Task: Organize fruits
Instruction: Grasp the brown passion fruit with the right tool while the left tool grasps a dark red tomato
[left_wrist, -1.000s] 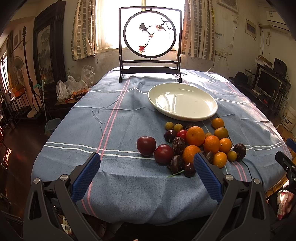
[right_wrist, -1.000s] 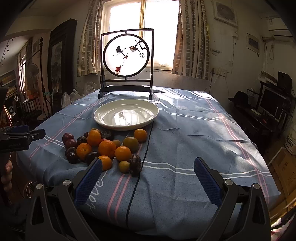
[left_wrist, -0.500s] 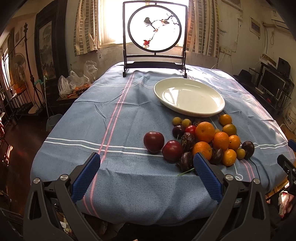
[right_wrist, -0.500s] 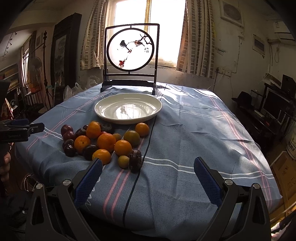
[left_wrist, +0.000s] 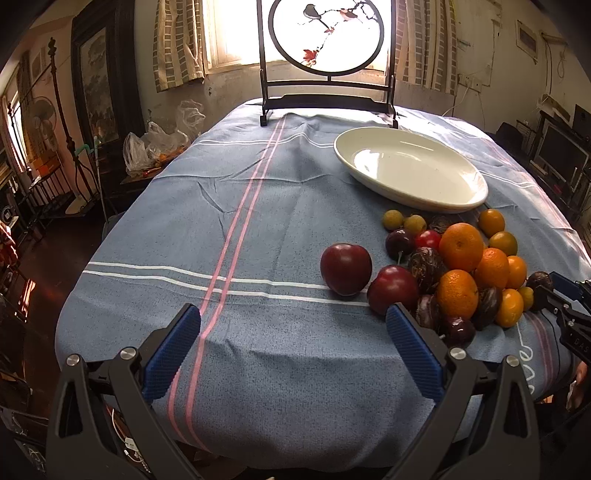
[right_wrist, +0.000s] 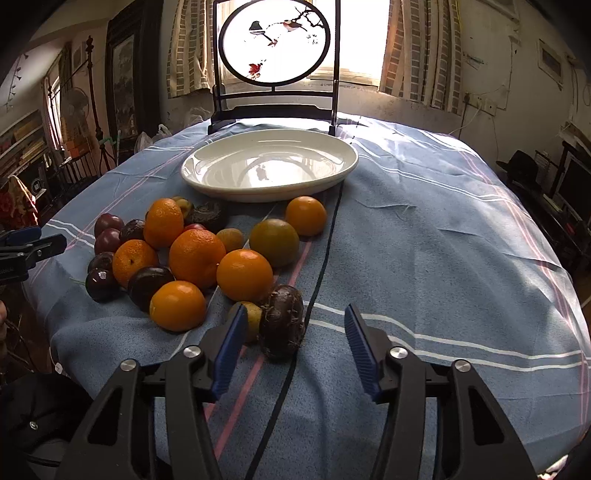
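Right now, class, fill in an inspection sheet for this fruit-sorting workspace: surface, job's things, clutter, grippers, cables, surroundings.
Surface: table under a blue striped tablecloth, creased.
Job's things: white plate, nothing on it; in front of it, a fruit pile of oranges, dark red plums, small yellow-green fruits and wrinkled dark fruits; one wrinkled dark fruit lies nearest the right gripper.
Clutter: standing round bird screen behind the plate.
Grippers: left gripper open, holding nothing, short of the plums; right gripper open, holding nothing, narrower gap.
Cables: black cable runs across the cloth past the plate's right side.
Surroundings: curtained window, plastic bags on a side stand, monitor.
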